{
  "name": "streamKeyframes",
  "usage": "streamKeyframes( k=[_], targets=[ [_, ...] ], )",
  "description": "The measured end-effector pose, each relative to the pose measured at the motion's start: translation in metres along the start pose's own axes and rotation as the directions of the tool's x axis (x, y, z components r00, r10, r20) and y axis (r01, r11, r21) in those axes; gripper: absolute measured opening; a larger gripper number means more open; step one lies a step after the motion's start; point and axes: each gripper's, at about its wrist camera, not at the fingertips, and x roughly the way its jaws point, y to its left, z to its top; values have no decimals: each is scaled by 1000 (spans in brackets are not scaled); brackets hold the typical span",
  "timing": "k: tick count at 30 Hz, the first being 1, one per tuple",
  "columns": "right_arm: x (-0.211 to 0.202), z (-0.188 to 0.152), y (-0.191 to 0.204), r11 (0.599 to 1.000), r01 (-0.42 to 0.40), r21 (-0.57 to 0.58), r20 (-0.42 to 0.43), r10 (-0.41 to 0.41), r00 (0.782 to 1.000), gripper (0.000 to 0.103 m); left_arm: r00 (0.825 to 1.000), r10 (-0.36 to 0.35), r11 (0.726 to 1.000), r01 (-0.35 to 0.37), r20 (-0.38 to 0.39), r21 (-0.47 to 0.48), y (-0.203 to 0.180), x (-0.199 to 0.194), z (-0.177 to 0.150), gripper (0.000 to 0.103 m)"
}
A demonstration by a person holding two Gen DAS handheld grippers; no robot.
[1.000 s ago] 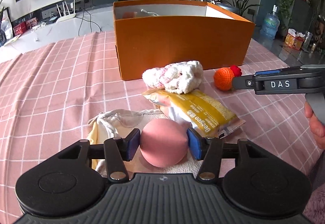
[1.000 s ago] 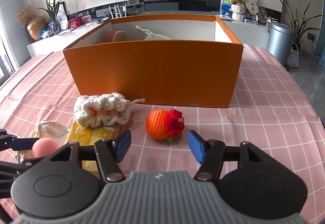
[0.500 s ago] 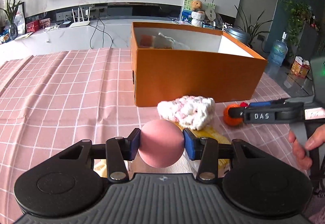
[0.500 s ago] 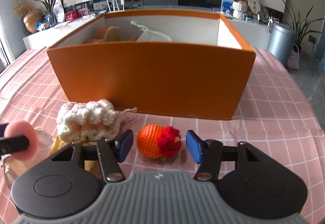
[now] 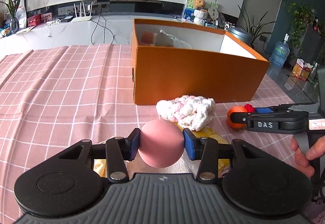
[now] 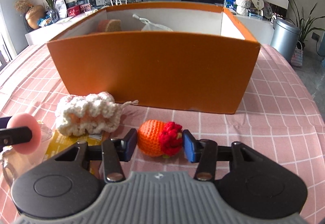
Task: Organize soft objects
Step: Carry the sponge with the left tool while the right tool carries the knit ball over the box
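Observation:
My left gripper (image 5: pixel 161 143) is shut on a pink ball (image 5: pixel 161 142) and holds it above the table; the ball also shows in the right wrist view (image 6: pixel 25 135). My right gripper (image 6: pixel 159 143) has its jaws around an orange crochet toy with a red top (image 6: pixel 160 140), pads at both sides, the toy resting on the table. It also shows in the left wrist view (image 5: pixel 236 115). A white and pink crochet piece (image 6: pixel 87 117) lies in front of the orange box (image 6: pixel 154 69). The box holds a sponge-like block (image 6: pixel 109 25) and a white bag (image 6: pixel 156 26).
A yellow snack packet (image 6: pixel 59 142) lies under the crochet piece, beside a cloth pouch (image 5: pixel 99 165). The table has a pink checked cloth (image 5: pixel 61 92). A metal bin (image 6: pixel 285 39) stands beyond the table's right edge.
My left gripper has lifted the pink ball off the cloth pouch and risen. My right gripper has moved forward around the orange crochet toy and its jaws have narrowed onto it.

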Motion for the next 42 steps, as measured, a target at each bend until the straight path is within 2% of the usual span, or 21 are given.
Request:
streamKeyframes(
  k=[7, 14, 19, 22, 26, 30, 36, 42],
  targets=[
    [-45, 11, -2, 998, -37, -57, 72, 41, 997, 48, 998, -22, 1000, 23, 63, -8, -5, -18, 13, 51],
    [-85, 41, 3, 982, -77, -174, 117, 98, 988, 48, 988, -86, 996, 82, 126, 37, -24, -35, 49, 51],
    [-101, 72, 3, 963, -92, -251, 120, 126, 985, 48, 980, -157, 987, 151, 123, 56, -36, -32, 80, 51],
    [-104, 89, 3, 953, -64, -297, 128, 106, 986, 48, 976, -178, 984, 173, 124, 51, -40, -25, 98, 51],
    [-99, 111, -3, 946, -55, -320, 113, 95, 989, 48, 972, -199, 979, 193, 122, 59, -46, -13, 118, 51],
    [-84, 129, -9, 937, -24, -349, 91, 59, 994, 48, 971, -225, 973, 219, 84, 77, -55, 7, 133, 51],
    [-48, 143, -19, 928, -19, -371, 24, 30, 999, 48, 979, -202, 975, 198, 32, 96, -60, 41, 142, 51],
    [6, 154, -35, 932, -70, -356, -98, 37, 994, 48, 978, -207, 977, 208, -21, 54, -48, 76, 152, 51]
  ],
)
